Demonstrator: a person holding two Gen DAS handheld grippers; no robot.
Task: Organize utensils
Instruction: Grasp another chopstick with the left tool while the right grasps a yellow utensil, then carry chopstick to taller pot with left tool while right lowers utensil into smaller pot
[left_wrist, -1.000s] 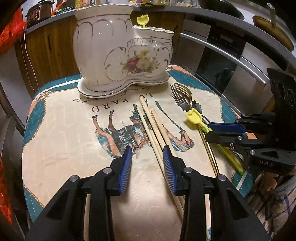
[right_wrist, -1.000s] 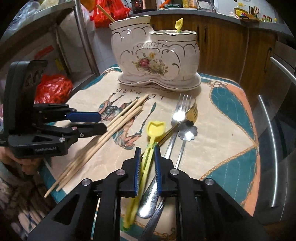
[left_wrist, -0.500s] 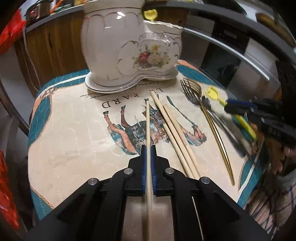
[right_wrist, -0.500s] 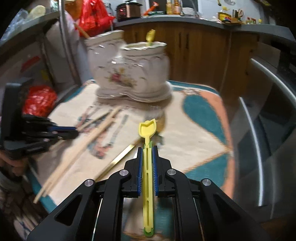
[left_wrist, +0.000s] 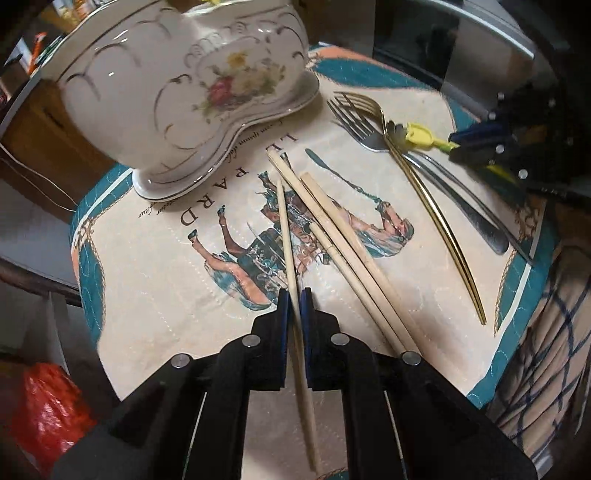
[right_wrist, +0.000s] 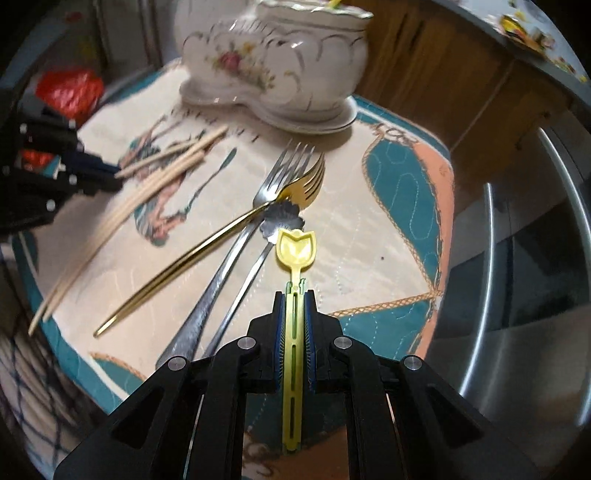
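My left gripper (left_wrist: 294, 299) is shut on a wooden chopstick (left_wrist: 286, 229) held above the mat, tip toward the white floral ceramic holder (left_wrist: 184, 92). Several more chopsticks (left_wrist: 343, 240) lie on the mat to its right. My right gripper (right_wrist: 294, 299) is shut on a yellow plastic tulip-ended utensil (right_wrist: 296, 251), held above the mat near a gold fork (right_wrist: 207, 251), a silver fork (right_wrist: 229, 258) and a flower-ended spoon (right_wrist: 282, 218). The holder (right_wrist: 273, 62) stands beyond them. The right gripper also shows in the left wrist view (left_wrist: 454, 142).
The quilted mat (left_wrist: 155, 266) covers a small round table. A red bag (left_wrist: 48, 406) lies at the lower left. A steel oven handle (right_wrist: 491, 280) runs along the right. Wooden cabinets (right_wrist: 443, 74) stand behind. Checked cloth (left_wrist: 546, 350) hangs at the mat's right edge.
Both grippers closed on their items a second ago and lifted them. Since half a second ago both have moved closer to the holder and tilted; the left view has rolled.
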